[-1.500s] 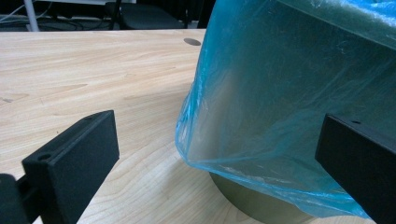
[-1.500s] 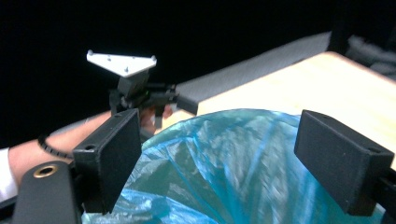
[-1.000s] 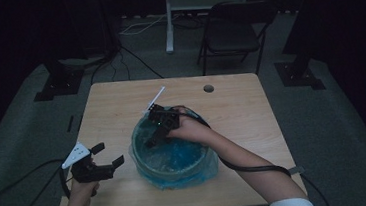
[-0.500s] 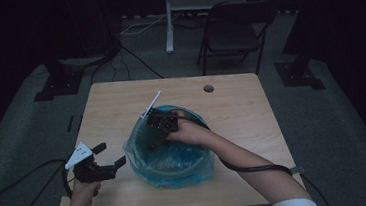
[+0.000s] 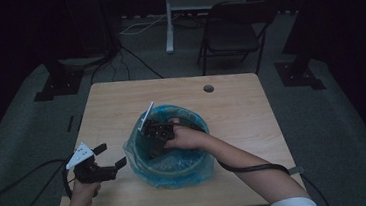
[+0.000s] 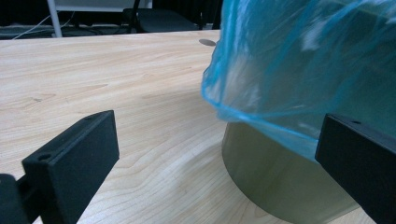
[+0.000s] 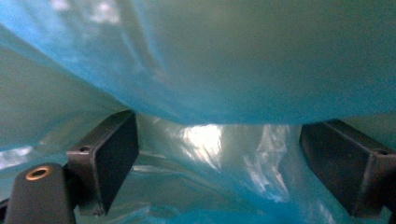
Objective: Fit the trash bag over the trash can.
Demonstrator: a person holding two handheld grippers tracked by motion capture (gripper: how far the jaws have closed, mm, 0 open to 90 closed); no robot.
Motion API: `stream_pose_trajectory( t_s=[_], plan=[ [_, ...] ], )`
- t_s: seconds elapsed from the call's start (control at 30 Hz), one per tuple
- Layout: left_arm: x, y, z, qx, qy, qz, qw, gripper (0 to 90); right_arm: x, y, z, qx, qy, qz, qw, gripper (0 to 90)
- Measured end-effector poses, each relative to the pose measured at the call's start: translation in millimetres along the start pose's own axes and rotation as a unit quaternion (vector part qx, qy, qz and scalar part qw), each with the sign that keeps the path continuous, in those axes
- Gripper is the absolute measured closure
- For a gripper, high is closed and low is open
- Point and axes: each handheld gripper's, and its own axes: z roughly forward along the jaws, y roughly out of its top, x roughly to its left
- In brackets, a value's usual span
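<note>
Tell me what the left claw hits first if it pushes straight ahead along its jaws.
Most likely the blue bag that overhangs the bin: in the left gripper view it hangs ahead between the open jaws of the left claw, with the bin's wall just under it. Depth is hard to judge.

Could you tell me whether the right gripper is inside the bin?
Inside: the right gripper reaches into the blue plastic bag lining the round bin.

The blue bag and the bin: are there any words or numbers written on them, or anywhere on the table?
None: no words, numbers or signs can be read on the blue bag, the bin, the table or either tool, left or right.
</note>
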Motion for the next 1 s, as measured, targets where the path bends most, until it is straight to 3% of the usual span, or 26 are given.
stream_pose_trajectory(
  t_s=[0.03,0.13,0.3,0.47,0.63,0.77,0.87,0.9,1.0],
  plan=[
    [-0.1,-0.2,-0.2,0.0,-0.001,0.0,1.0,0.2,0.4,0.2,1.9,0.007,-0.007,-0.001,1.0,12.1],
    [-0.6,-0.5,-0.8,0.004,0.0,0.003,1.0,0.2,-1.9,0.3,-0.8,0.004,0.004,0.012,0.9999,12.2],
    [-0.4,-1.1,-1.3,0.017,0.003,0.006,0.9998,0.2,0.4,-0.3,-23.0,-0.049,-0.023,-0.004,0.9985,12.3],
    [-1.6,-0.6,-2.8,0.017,0.002,0.004,0.9999,0.2,-4.0,-5.2,-50.3,-0.098,-0.009,0.003,0.9952,12.2],
    [-1.8,0.6,-2.5,0.015,0.0,0.003,0.9999,0.2,-6.7,-15.5,-69.4,-0.149,-0.021,0.005,0.9885,12.3],
    [-3.9,2.7,-3.2,0.017,-0.003,0.005,0.9998,0.2,-6.0,-26.9,-80.2,-0.209,-0.029,-0.002,0.9775,12.3],
    [-6.3,3.9,-3.4,0.02,-0.004,0.009,0.9998,0.2,-6.6,-29.4,-82.0,-0.22,-0.031,-0.003,0.9751,12.3],
    [-7.2,4.1,-3.6,0.018,-0.003,0.01,0.9998,0.2,-7.8,-36.4,-85.5,-0.243,-0.028,0.002,0.9695,12.4],
    [-8.6,4.5,-4.1,0.019,-0.004,0.012,0.9997,0.2,-8.3,-42.6,-86.2,-0.26,-0.024,0.008,0.9652,12.4]
  ],
)
